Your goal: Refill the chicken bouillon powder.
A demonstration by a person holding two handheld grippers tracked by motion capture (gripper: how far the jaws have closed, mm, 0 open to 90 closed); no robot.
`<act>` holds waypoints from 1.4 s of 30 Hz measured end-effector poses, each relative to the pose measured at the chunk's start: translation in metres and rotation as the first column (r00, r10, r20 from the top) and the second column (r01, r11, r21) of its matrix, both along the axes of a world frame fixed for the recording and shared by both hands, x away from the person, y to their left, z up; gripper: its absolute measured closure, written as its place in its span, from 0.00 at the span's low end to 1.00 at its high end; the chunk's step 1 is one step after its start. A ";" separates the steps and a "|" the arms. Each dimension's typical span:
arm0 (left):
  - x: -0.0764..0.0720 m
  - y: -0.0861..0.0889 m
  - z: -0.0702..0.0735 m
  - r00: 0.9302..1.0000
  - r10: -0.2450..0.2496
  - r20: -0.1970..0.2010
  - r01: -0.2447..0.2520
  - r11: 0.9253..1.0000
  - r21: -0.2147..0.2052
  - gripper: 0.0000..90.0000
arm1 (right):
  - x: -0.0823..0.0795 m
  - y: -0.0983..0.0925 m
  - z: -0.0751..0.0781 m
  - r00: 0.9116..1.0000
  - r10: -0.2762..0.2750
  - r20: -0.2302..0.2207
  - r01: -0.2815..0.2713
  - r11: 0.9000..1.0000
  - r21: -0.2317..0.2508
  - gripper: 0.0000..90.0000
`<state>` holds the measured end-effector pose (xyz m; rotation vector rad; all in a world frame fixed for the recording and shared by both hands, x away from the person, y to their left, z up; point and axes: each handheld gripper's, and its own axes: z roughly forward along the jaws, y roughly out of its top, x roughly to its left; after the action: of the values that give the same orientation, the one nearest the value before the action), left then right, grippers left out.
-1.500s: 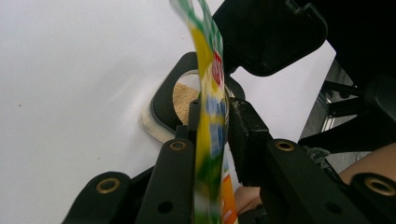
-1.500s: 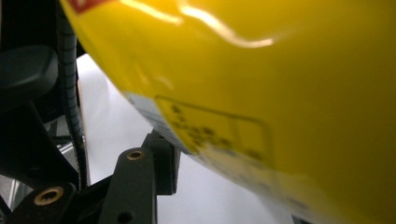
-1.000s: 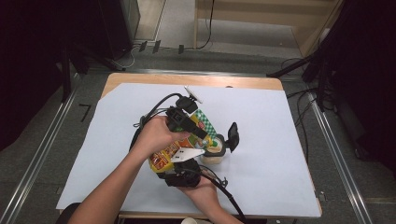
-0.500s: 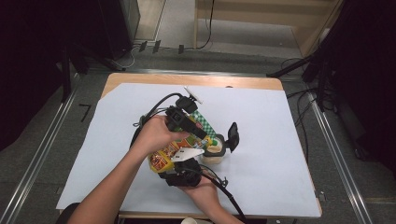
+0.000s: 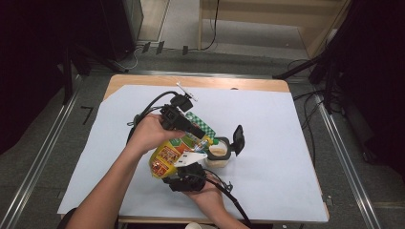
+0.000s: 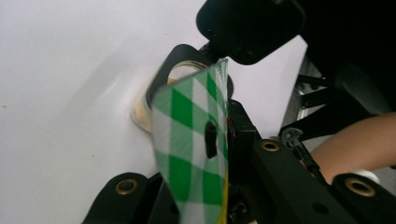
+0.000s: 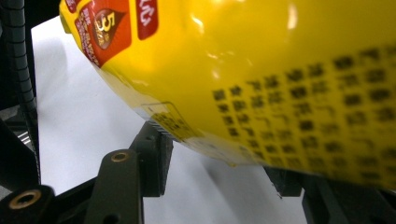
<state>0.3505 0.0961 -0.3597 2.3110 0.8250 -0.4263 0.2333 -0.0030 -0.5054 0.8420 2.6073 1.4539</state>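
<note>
From above I saw the pouch (image 5: 173, 151), yellow with a green-checked top, held tilted over the white sheet (image 5: 282, 138) near the middle of the table (image 5: 200, 82). Its checked end pointed far and right, toward the jar (image 5: 218, 153), which stood just right of it with its black lid (image 5: 237, 139) flipped open on the right.

The left gripper (image 5: 195, 131) was clamped on the pouch's checked top; in the left gripper view the checked strip (image 6: 196, 140) sat pinched between the jaws, with the jar's mouth (image 6: 184, 77) just beyond it.

The right gripper (image 5: 191, 164) lay at the near side, under the pouch's yellow body. Its jaws had just been opening. In the right gripper view the pouch (image 7: 261, 70) lay across both jaws from above; I could not tell whether the pads pressed on it.

The left hand (image 5: 150, 133) was on the left of the pouch, the right hand (image 5: 207, 193) near the table's near edge, with a black cable (image 5: 234, 202) trailing from it.
</note>
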 end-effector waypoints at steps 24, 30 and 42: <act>0.008 0.084 0.034 0.991 0.131 -0.006 -0.129 0.967 -0.220 1.00 | 0.005 -0.012 0.008 0.997 -0.070 0.027 0.069 0.996 0.047 0.51; 0.012 0.108 0.037 0.982 0.188 -0.005 -0.183 0.947 -0.263 1.00 | 0.010 -0.017 0.010 0.995 -0.101 0.020 0.100 0.993 0.070 0.51; 0.026 0.134 0.032 0.931 0.356 0.079 -0.320 0.903 -0.288 1.00 | 0.011 -0.021 0.010 0.994 -0.113 0.006 0.112 0.991 0.078 0.51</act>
<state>0.3763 0.2297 -0.3273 1.8740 1.0135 -0.2153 0.2439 -0.0239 -0.4954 0.9693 2.4654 1.5336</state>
